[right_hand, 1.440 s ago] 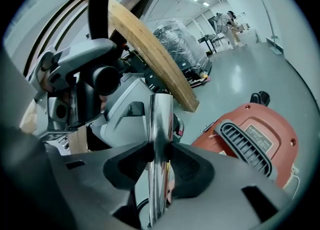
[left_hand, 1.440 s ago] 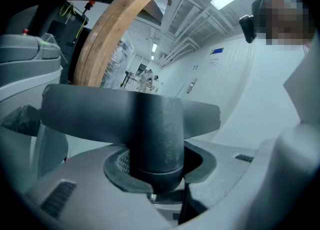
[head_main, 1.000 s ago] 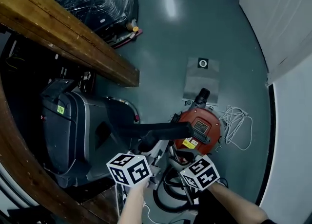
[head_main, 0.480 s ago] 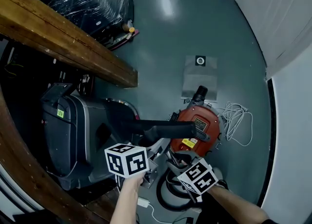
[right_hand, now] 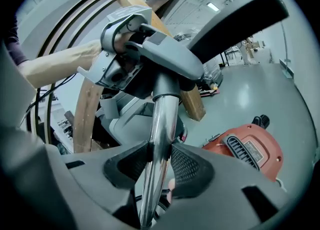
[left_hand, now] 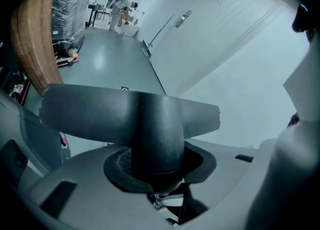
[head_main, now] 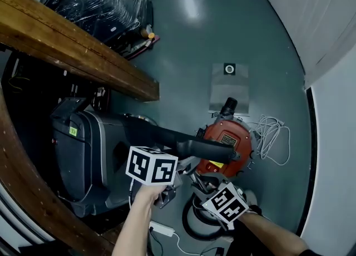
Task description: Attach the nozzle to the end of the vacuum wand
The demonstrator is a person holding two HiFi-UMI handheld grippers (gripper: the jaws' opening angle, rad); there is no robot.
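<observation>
My left gripper [left_hand: 152, 171] was clamped on the nozzle [left_hand: 127, 116], the dark pads [left_hand: 117, 164] pressed against the round black neck from either side. In the left gripper view the neck ran from the jaws up the middle of the frame. The wide head sat crosswise on top of it, its long axis lying left to right with the right end a little lower.

My right gripper [right_hand: 159, 161] pinched the wand [right_hand: 161, 129], the ribbed pads [right_hand: 189, 166] tight on the shiny metal tube. In the right gripper view the tube rose from the bottom centre, leaning slightly right. Its top met the grey collar of the nozzle just above the middle of the frame. My left gripper held that collar at the upper left, and the black head stuck out toward the upper right corner.

From the head view the nozzle lay across the lower middle of the frame, its long axis running from centre left down to the right. It ended over the red vacuum cleaner [head_main: 229, 143] on the grey floor [head_main: 222, 32]. A white cord [head_main: 273, 138] was coiled just right of the cleaner, a wooden beam [head_main: 72, 43] crossed the upper left and a black machine [head_main: 83, 154] stood at the left
</observation>
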